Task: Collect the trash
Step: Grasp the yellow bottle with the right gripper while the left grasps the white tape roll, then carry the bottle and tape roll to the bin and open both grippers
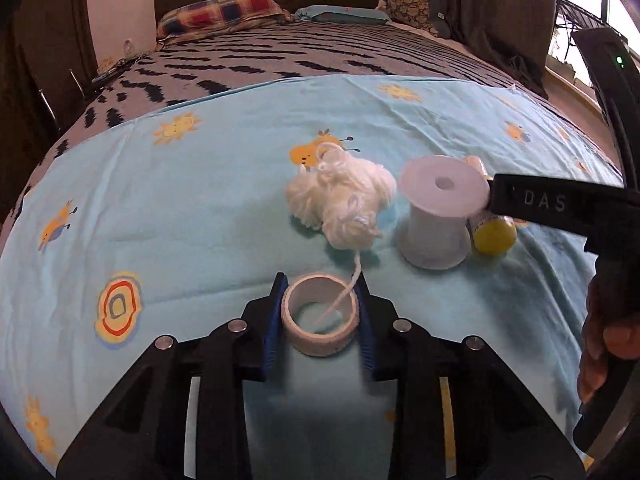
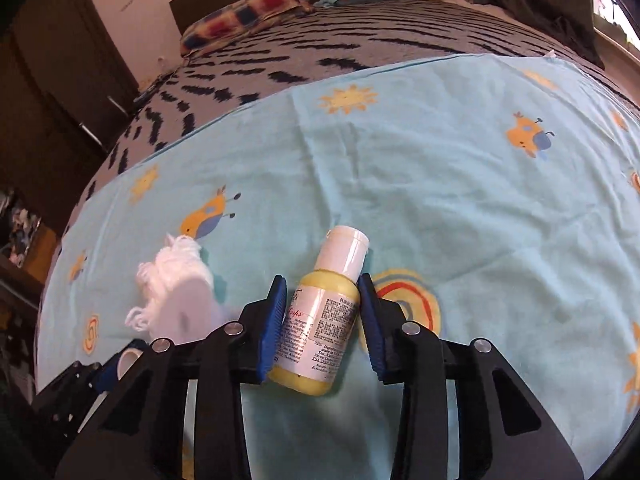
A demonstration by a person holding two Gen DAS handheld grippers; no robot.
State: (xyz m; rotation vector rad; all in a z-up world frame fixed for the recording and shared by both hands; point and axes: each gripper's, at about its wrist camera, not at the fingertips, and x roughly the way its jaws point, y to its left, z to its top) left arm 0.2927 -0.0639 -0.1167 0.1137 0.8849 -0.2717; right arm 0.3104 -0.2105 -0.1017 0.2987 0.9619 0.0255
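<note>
Your left claw point(image 1: 320, 312) straddles one roll of tape point(image 1: 320, 319), blue pads point(image 1: 273, 322) just at each side of it; whether they press it, you can't tell from this view. Your right claw point(image 2: 323, 320) brackets one small yellow bottle point(image 2: 320, 320): the left pad touches the label, the right pad sits at its shoulder, and a firm clamp can't be confirmed.

Counts: one tape roll, one bundle of yarn point(image 1: 340, 200), one white spool point(image 1: 436, 216), one bottle. All four lie on the light blue sheet point(image 1: 200, 216), close together near the front edge.

Tape roll: short ring, pale and matte, lying flat with the hole up. A single strand of yarn trails from the bundle down across its rim and into the hole.

Yarn: white, fluffy, loose loops, a lumpy heap just behind the tape and left of the spool.

Spool: smooth white plastic, upright, wide round flange on top with a small center hole, narrower waist below. The right claw's black finger reaches in beside its top flange.

Bottle: glossy yellow plastic, rounded body, white cap, white printed label, lying on its side with the cap pointing away from you, just right of the spool.

Sheet: thin cotton-like cloth, wrinkled, printed with orange suns, birds and ringed circles. It's spread over a grey bedcover point(image 1: 320, 52) with dark wavy dashes. Behind sits one checkered pillow point(image 1: 224, 12).
</note>
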